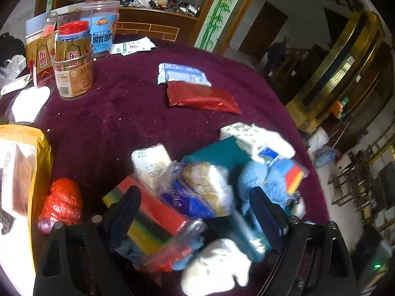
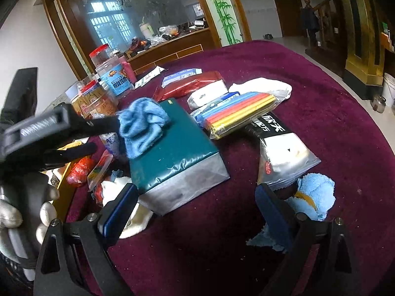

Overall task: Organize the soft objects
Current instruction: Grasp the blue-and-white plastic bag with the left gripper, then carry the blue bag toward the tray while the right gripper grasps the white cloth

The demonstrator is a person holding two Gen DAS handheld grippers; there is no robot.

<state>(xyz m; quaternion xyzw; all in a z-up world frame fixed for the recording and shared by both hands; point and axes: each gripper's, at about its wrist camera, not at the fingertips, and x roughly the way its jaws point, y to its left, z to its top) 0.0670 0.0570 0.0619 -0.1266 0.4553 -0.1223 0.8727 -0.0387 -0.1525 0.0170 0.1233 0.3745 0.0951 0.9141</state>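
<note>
Right gripper (image 2: pixel 195 212) hovers with jaws spread wide and empty above the maroon tablecloth (image 2: pixel 321 123), just beside the green box (image 2: pixel 177 145). Left gripper (image 1: pixel 195 209), also wide open, holds nothing. A blue knitted cloth (image 2: pixel 142 123) rests on the green box; further blue cloth (image 2: pixel 313 197) lies beside the right finger. Bagged sponges (image 2: pixel 237 109) lie behind the box

Plush maroon tablecloth (image 2: pixel 308 123) — glossy green-foil packet (image 2: pixel 172 133), fuzzy blue knit cloth (image 2: pixel 143 128)
</note>
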